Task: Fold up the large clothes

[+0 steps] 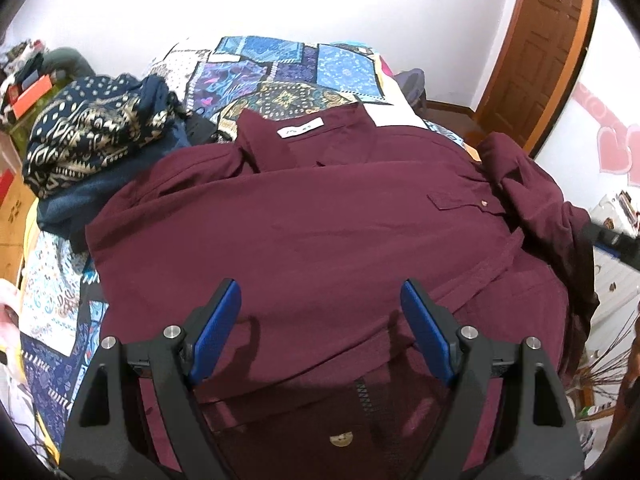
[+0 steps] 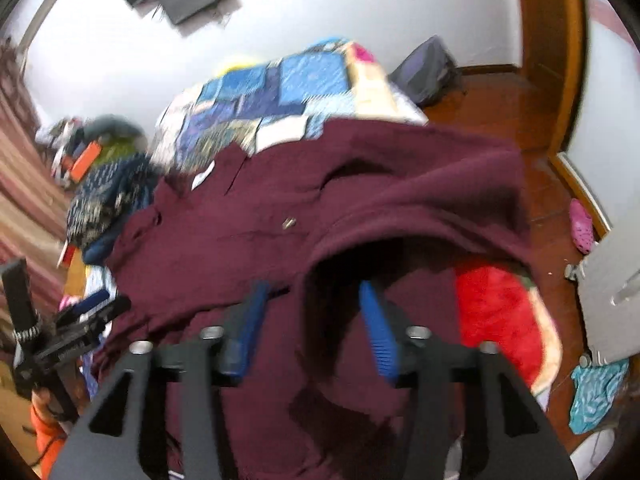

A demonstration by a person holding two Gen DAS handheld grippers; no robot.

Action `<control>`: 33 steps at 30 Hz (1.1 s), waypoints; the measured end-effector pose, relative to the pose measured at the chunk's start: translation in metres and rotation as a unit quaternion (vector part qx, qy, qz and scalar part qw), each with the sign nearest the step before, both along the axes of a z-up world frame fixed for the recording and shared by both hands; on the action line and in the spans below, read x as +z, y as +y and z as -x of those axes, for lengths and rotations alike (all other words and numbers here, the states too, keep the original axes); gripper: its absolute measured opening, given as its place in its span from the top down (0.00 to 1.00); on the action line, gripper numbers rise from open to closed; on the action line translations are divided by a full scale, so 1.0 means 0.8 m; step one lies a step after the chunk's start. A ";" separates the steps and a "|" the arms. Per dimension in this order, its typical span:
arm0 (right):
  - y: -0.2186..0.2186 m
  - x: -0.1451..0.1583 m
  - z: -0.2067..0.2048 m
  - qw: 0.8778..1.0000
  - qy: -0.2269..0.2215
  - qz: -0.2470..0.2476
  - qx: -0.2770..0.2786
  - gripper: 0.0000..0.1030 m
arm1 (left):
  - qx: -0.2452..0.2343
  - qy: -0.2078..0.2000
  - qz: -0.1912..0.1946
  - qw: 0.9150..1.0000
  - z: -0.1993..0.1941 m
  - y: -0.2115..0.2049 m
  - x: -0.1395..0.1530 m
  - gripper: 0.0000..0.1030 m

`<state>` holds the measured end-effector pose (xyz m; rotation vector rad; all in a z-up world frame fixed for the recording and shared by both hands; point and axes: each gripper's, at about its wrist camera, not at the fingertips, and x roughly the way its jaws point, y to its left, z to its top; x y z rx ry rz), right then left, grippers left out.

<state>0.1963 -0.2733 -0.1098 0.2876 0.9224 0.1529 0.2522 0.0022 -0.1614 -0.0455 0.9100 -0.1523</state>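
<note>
A large maroon button shirt [image 1: 304,216] lies spread on the patchwork bedspread [image 1: 280,68], collar and white label [image 1: 299,128] at the far side, one sleeve bunched at the right. My left gripper [image 1: 321,292] hovers open just above the shirt's near part, holding nothing. In the right wrist view the shirt [image 2: 240,232] is blurred; its right side is lifted and draped in a fold over my right gripper [image 2: 312,292]. The blue pads [image 2: 376,320] stand apart, with cloth hanging between and over them. The left gripper [image 2: 86,312] shows at the left edge.
A navy and gold patterned cloth pile [image 1: 92,132] lies left of the shirt. A red cloth [image 2: 492,312] lies on the bed's right edge. A wooden door [image 1: 540,40], a dark bag [image 2: 428,68], a pink shoe [image 2: 580,226] and a teal cloth [image 2: 596,392] are on the floor side.
</note>
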 end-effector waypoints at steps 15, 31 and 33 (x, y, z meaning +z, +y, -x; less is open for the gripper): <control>-0.137 -0.056 -0.017 0.961 0.028 -0.181 -0.209 0.34 | -0.009 -0.001 -0.025 1.000 -0.012 -0.029 0.002 0.21; -0.180 -0.137 -0.076 0.937 0.096 -0.226 -0.247 0.58 | 0.011 0.017 -0.025 0.999 -0.023 -0.024 -0.012 0.21; -0.181 -0.135 -0.078 0.943 0.106 -0.197 -0.248 0.80 | 0.012 0.016 -0.024 1.000 -0.021 -0.020 -0.012 0.21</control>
